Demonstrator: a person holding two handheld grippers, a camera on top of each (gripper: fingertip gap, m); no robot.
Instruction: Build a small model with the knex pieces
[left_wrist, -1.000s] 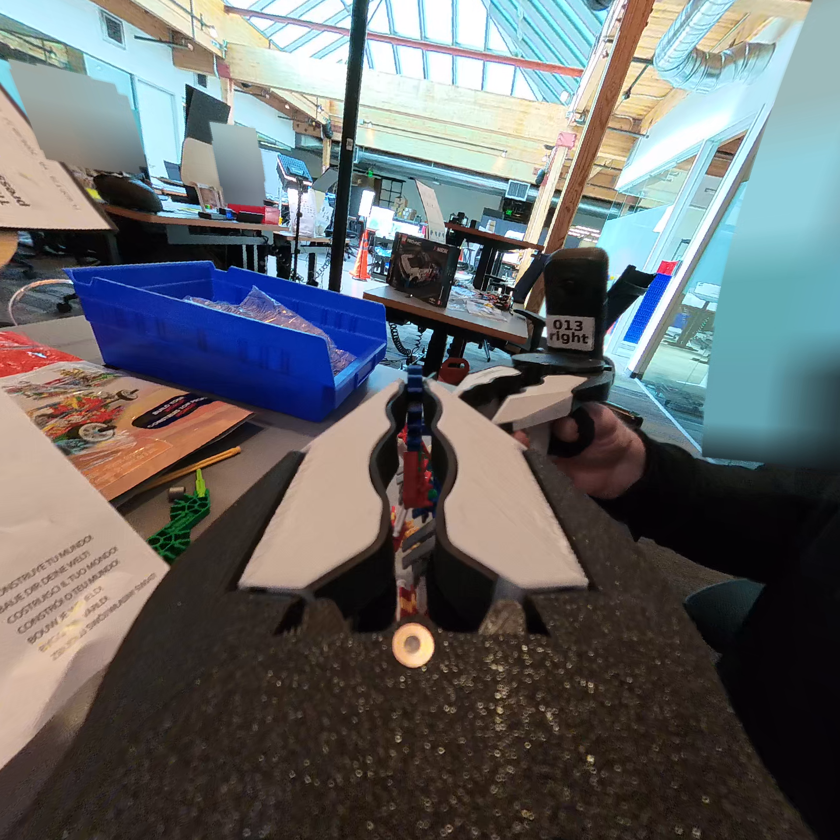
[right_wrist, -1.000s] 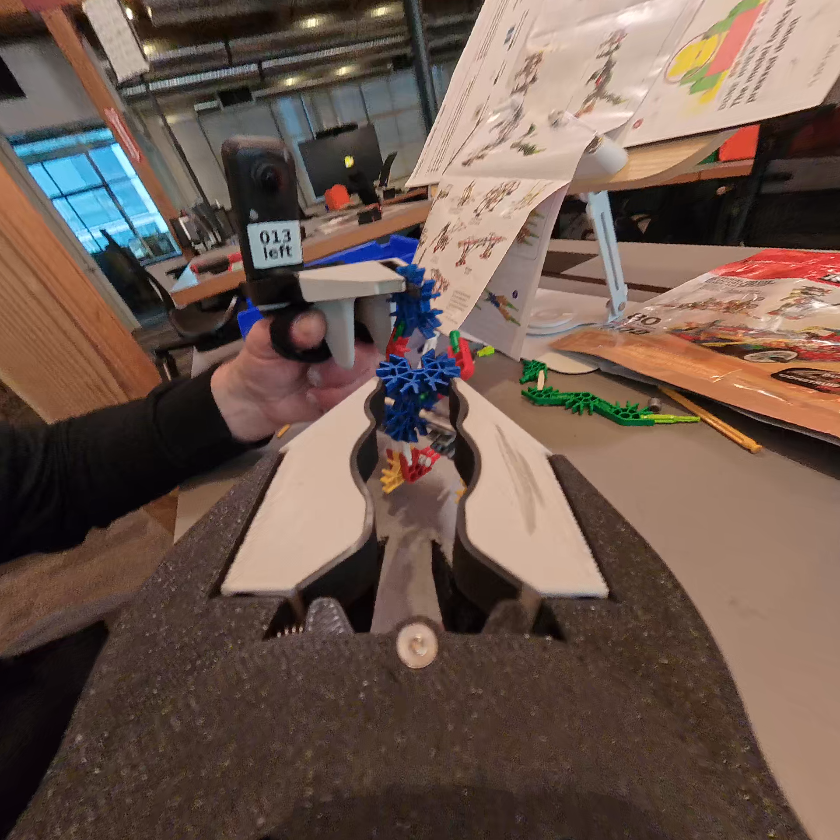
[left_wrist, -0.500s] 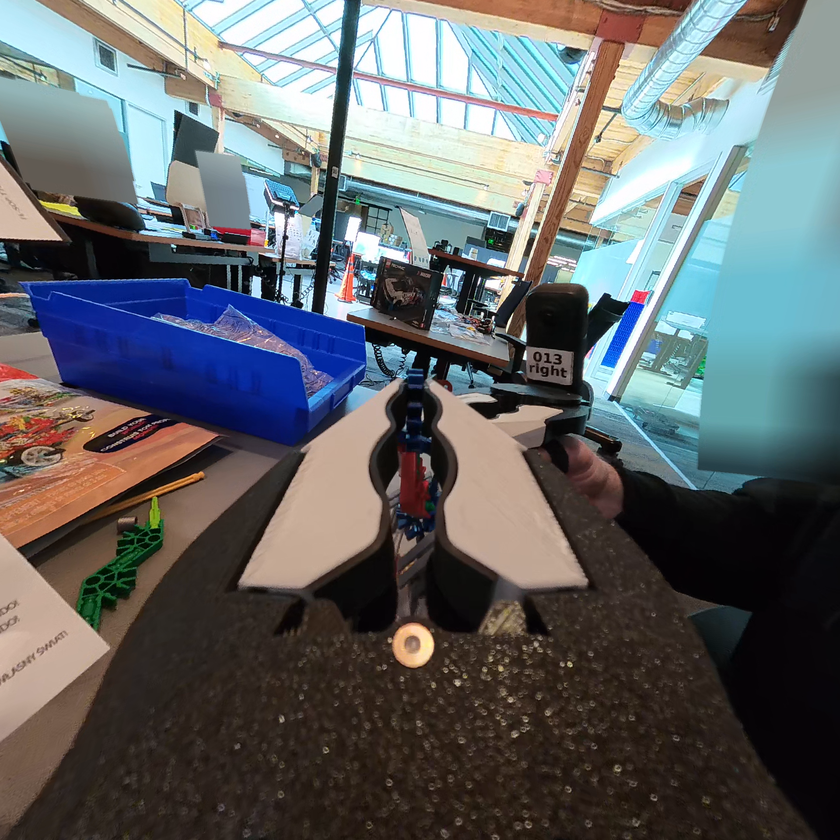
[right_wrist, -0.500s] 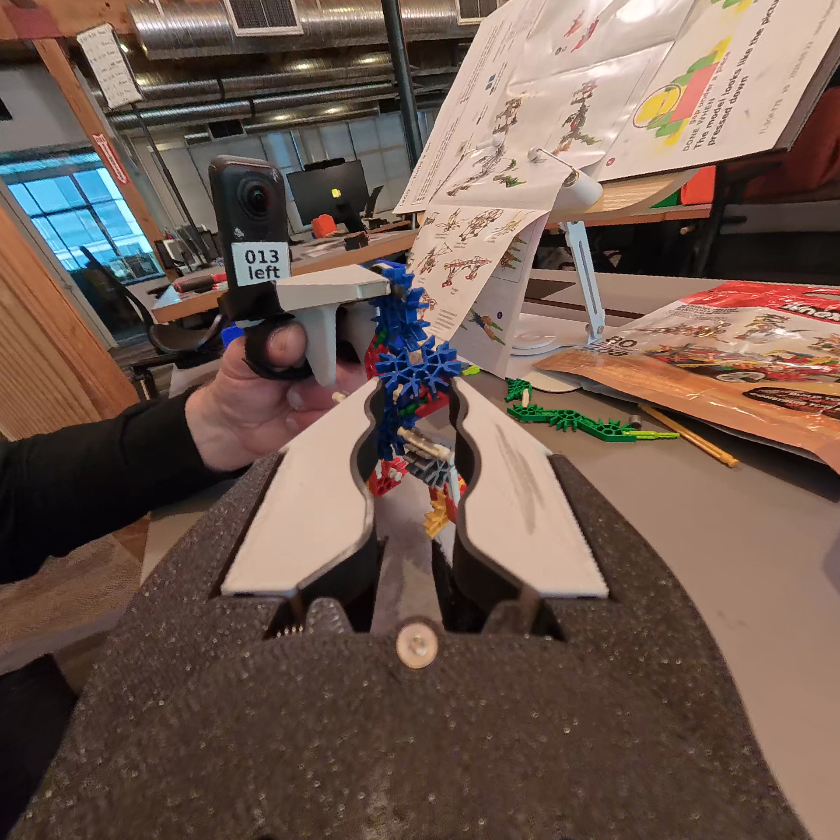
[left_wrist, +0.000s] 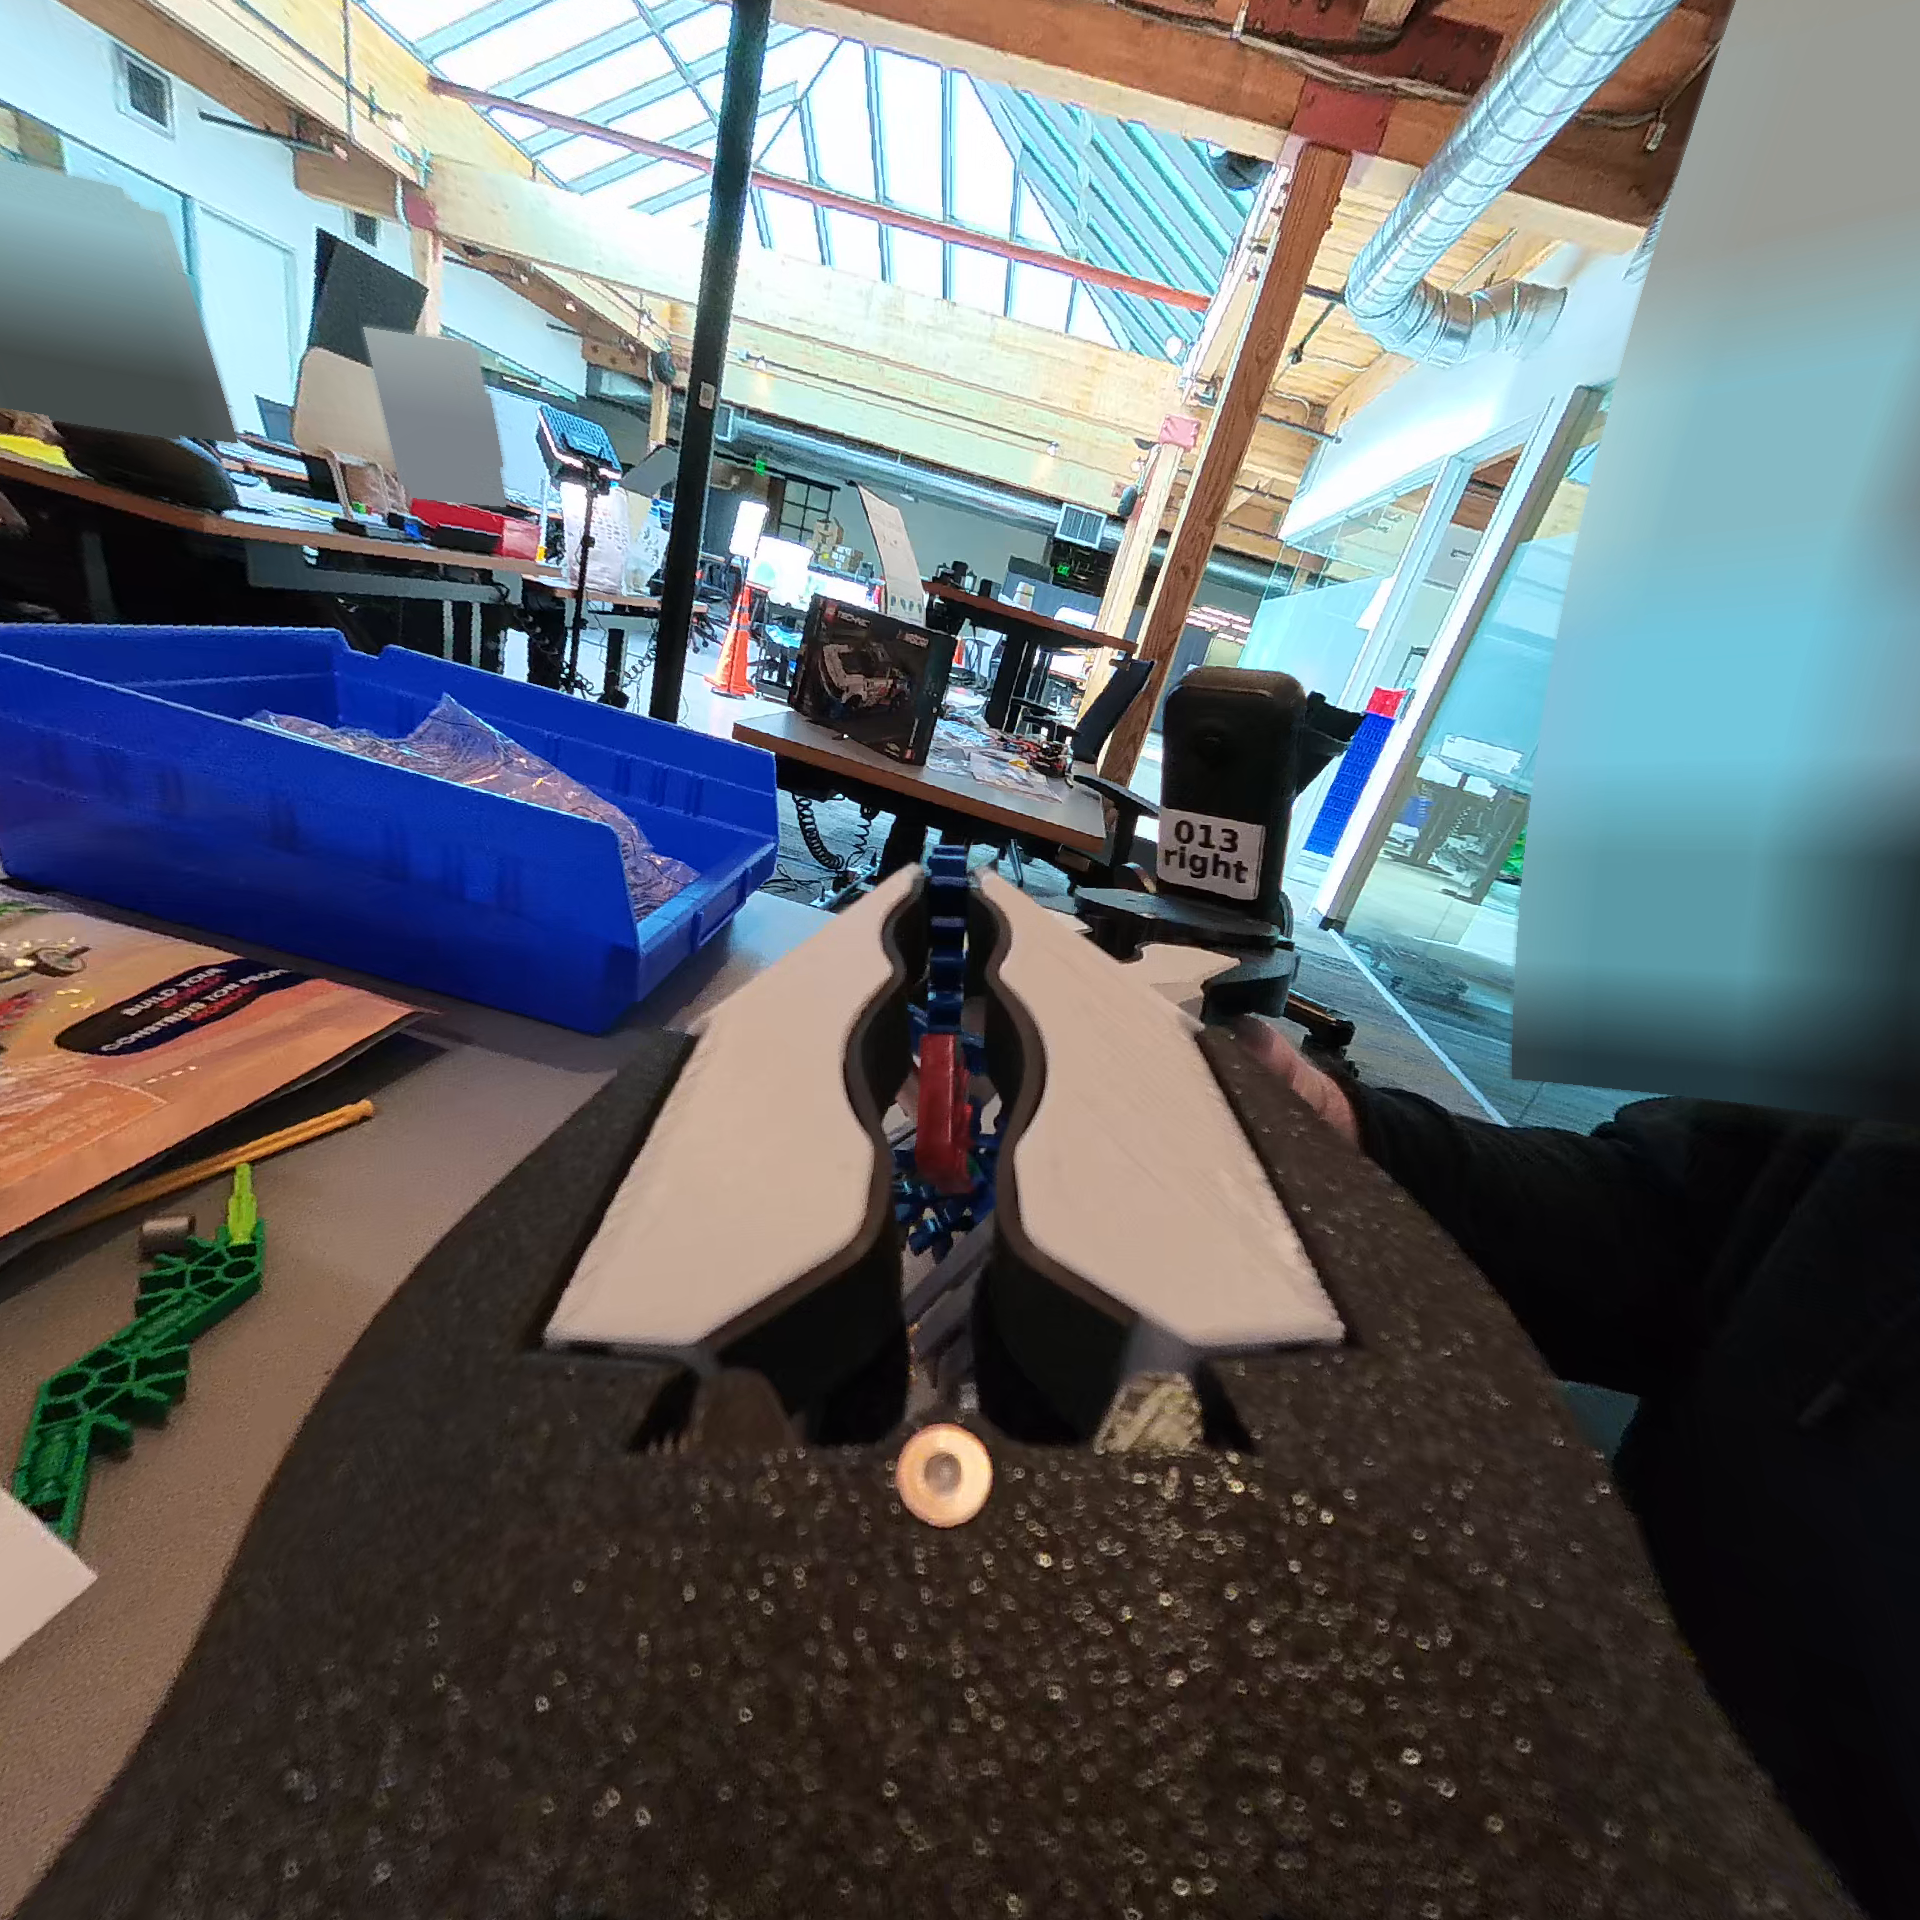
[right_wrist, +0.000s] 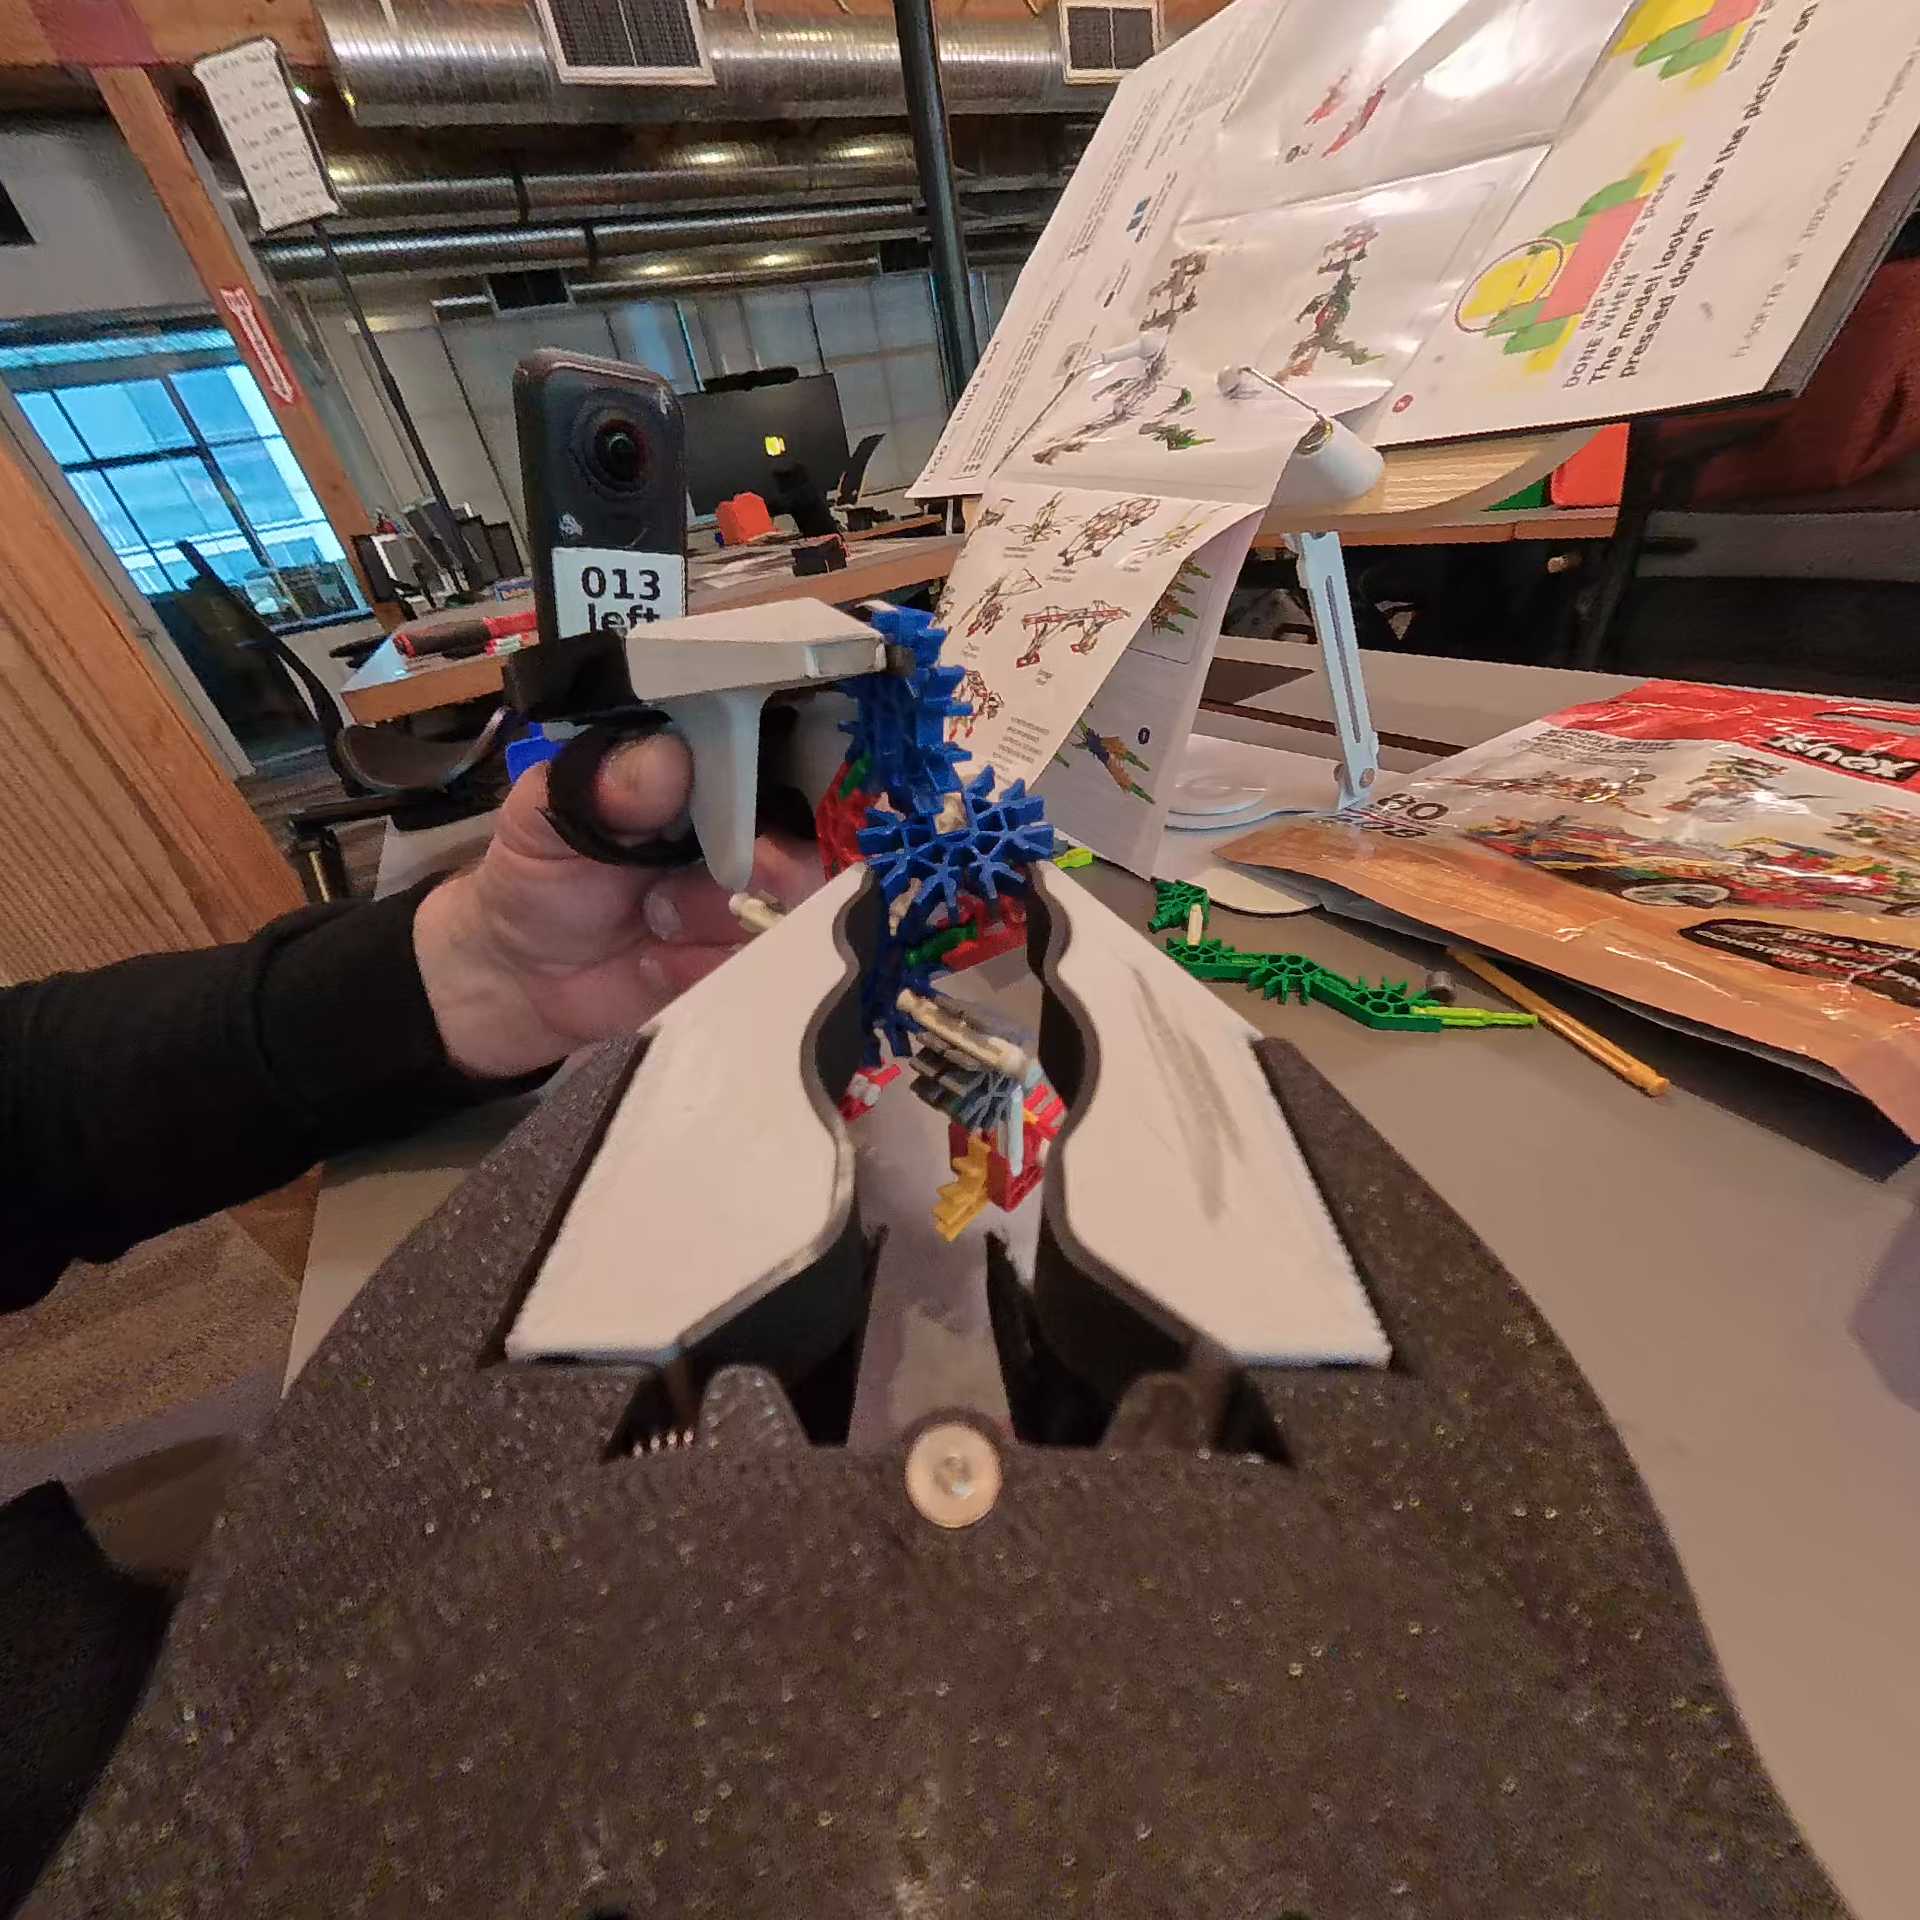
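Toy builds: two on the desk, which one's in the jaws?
The blue-and-red model, gripped by both grippers above the desk. The flat green piece lies loose beside the orange bag.

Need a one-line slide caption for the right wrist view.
Both grippers grip a blue-and-red toy model above the grey table.

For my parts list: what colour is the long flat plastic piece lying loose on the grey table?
Green: the long flat plastic piece shows best in the right wrist view.

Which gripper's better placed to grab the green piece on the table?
Right, likely: green piece lies ahead-right of the right hand-held gripper, but behind the tips of the left hand-held gripper. Both grip the toy.
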